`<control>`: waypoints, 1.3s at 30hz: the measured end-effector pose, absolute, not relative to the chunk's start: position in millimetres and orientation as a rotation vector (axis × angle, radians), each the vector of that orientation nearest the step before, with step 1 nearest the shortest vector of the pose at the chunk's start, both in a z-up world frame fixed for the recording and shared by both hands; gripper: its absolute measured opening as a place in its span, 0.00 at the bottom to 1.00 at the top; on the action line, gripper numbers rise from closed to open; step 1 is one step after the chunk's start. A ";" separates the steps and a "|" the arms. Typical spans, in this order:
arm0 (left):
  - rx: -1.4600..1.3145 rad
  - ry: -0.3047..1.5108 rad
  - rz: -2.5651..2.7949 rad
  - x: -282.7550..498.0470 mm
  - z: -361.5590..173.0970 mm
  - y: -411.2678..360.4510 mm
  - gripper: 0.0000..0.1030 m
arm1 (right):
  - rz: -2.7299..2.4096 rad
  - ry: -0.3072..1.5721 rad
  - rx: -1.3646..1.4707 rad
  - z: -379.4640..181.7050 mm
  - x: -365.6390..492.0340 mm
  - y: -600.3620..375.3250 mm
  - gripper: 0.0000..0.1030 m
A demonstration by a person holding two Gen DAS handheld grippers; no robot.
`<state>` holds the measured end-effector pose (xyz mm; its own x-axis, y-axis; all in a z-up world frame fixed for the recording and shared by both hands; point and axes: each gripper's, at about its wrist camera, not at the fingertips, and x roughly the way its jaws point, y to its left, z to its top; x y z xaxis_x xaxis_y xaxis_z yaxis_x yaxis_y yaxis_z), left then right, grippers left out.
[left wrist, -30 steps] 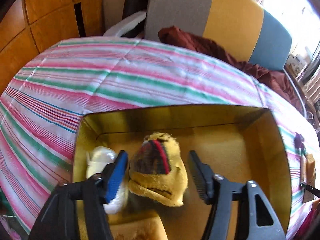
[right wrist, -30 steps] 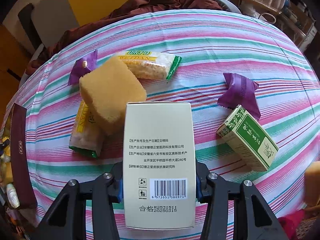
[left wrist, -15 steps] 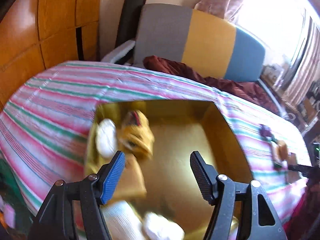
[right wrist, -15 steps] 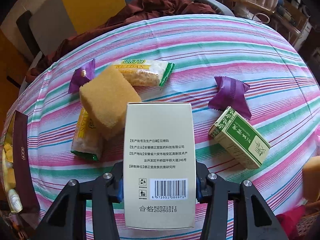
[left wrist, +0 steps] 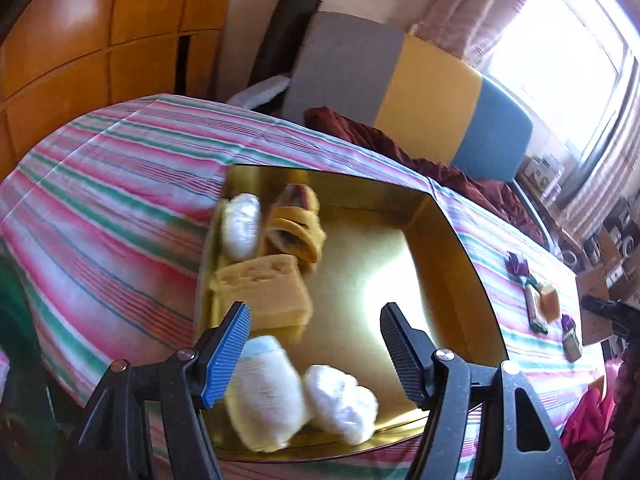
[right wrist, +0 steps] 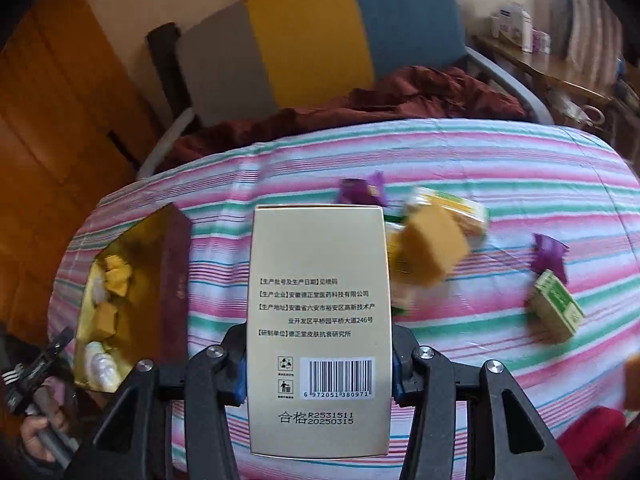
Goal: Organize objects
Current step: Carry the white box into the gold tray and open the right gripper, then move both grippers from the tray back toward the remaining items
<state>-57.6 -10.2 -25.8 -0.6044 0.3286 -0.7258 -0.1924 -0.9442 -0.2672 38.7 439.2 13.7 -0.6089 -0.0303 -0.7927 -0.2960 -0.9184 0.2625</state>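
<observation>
While the right gripper stays clamped on the beige carton (barcode face toward the camera), the left gripper hangs with fingers apart and empty above the gold tray. Inside the tray lie a yellow sponge, a yellow-and-maroon plush and white wrapped pieces. Beyond the carton, on the striped tablecloth: an orange sponge block, purple wrappers, a green box. Versus 1.0 s ago, the left gripper has pulled back from the plush; the carton now faces the tray.
</observation>
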 end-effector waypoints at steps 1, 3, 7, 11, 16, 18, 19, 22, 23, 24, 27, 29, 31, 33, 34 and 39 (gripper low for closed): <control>-1.206 -0.244 2.577 -57.4 -25.2 -14.3 0.66 | 2.683 0.556 -1.322 18.4 28.5 419.4 0.49; -1.200 -0.274 2.597 -55.8 -24.4 -25.8 0.66 | 2.785 0.552 -1.378 23.3 5.3 377.1 0.49; -1.187 -0.318 2.626 -55.0 -23.2 -45.0 0.66 | 2.888 0.513 -1.530 16.3 -39.6 294.8 0.49; -1.164 -0.329 2.666 -52.2 -22.7 -59.4 0.66 | 2.859 0.412 -1.717 -18.4 -82.3 226.0 0.49; -1.167 -0.374 2.672 -53.2 -24.8 -69.5 0.66 | 2.693 0.327 -1.887 -75.8 -128.6 179.3 0.49; -1.168 -0.382 2.670 -53.4 -25.7 -71.0 0.66 | 2.651 0.341 -1.918 -90.2 -135.8 168.3 0.51; -1.170 -0.386 2.670 -53.8 -26.4 -71.7 0.66 | 2.641 0.390 -1.938 -94.6 -137.7 166.5 0.51; -1.180 -0.382 2.672 -54.6 -28.2 -72.2 0.66 | 2.644 0.647 -2.012 -104.1 -137.7 163.9 0.60; -1.185 -0.377 2.676 -54.7 -28.9 -71.9 0.66 | 2.654 0.686 -2.019 -104.8 -136.4 163.1 0.61; -1.187 -0.372 2.680 -53.9 -29.6 -70.9 0.66 | 2.666 0.696 -2.013 -104.8 -134.1 162.7 0.63; -1.185 -0.341 2.693 -53.3 -29.1 -67.4 0.66 | 2.704 0.727 -2.004 -103.1 -127.1 164.6 0.63; -1.177 -0.319 2.694 -51.5 -28.4 -64.1 0.66 | 2.724 0.754 -1.982 -96.7 -121.0 169.1 0.66; -1.171 -0.307 2.681 -50.2 -27.0 -60.4 0.66 | 2.757 0.729 -1.944 -88.9 -114.0 174.6 0.69; -1.167 -0.274 2.678 -48.2 -25.5 -55.0 0.66 | 2.792 0.671 -1.898 -75.2 -105.9 178.7 0.71; -1.165 -0.260 2.675 -47.2 -24.2 -51.5 0.66 | 2.806 0.644 -1.873 -68.9 -100.9 184.9 0.75; -1.139 -0.159 2.665 -37.1 -17.5 -30.5 0.66 | 2.866 0.485 -1.740 -46.4 -77.3 207.6 0.80</control>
<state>-37.1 -30.5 -17.5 -0.6681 0.2601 -0.6971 -0.1752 -0.9656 -0.1923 -77.3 207.6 -46.4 -0.4503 -0.3514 -0.8208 0.0615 -0.9293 0.3641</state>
